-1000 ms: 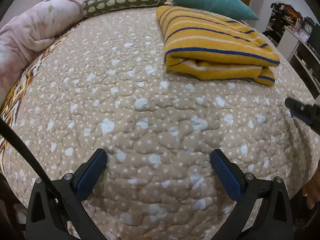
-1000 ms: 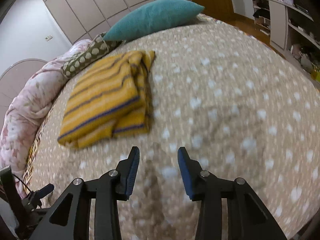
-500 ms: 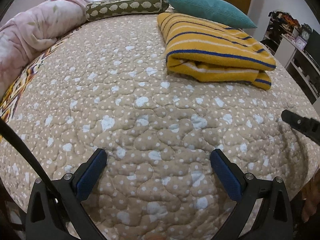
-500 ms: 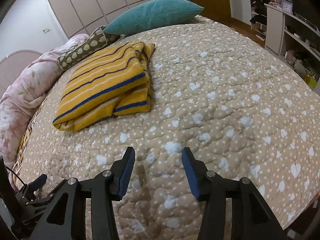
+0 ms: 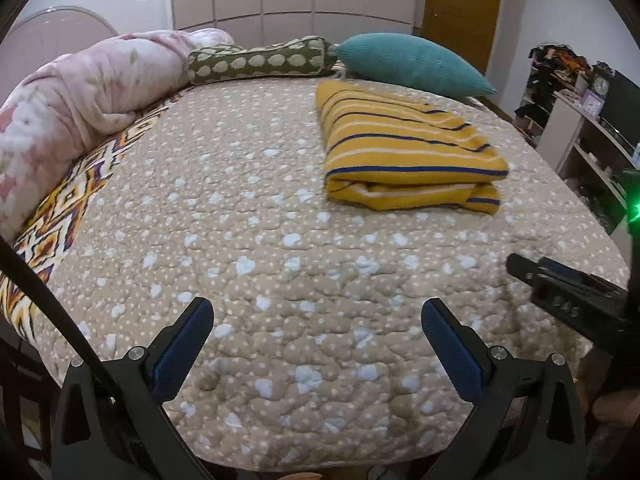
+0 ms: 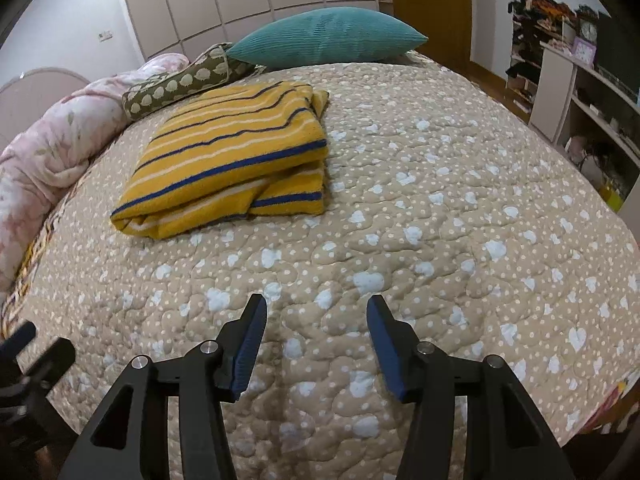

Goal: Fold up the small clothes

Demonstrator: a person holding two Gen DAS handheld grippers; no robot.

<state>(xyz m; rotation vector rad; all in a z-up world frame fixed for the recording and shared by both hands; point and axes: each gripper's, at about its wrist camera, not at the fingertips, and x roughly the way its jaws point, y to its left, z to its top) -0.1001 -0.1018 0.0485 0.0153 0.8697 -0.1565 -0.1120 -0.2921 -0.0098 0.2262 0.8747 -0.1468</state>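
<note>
Folded yellow striped garment (image 6: pixel 228 160), possibly a sweater, lies on quilted bed cover (image 6: pixel 440 220) near teal pillow (image 6: pixel 324 38). Left gripper (image 5: pixel 316 332) spread wide, empty; right gripper (image 6: pixel 316 328) has just been opening, nothing btwn jaws.

Between left jaws: bare quilt (image 5: pixel 280 264), nothing in the gap.
Ahead of left jaws: open quilt up to the folded yellow striped garment (image 5: pixel 404 160), which lies ahead and to the right.
Right of left jaws: the right gripper (image 6: pixel 316 344) pokes in near the bed edge.
Far left of left jaws: rolled pink blanket (image 5: pixel 80 96) lines the bed edge.
Between right jaws: bare quilt; jaws have just been opening, gap empty.
Ahead-left of right jaws: the garment, well apart.
Ahead-right of right jaws: wide clear quilt.
Far end: teal pillow (image 6: pixel 324 38) and spotted bolster (image 6: pixel 180 84).
</note>
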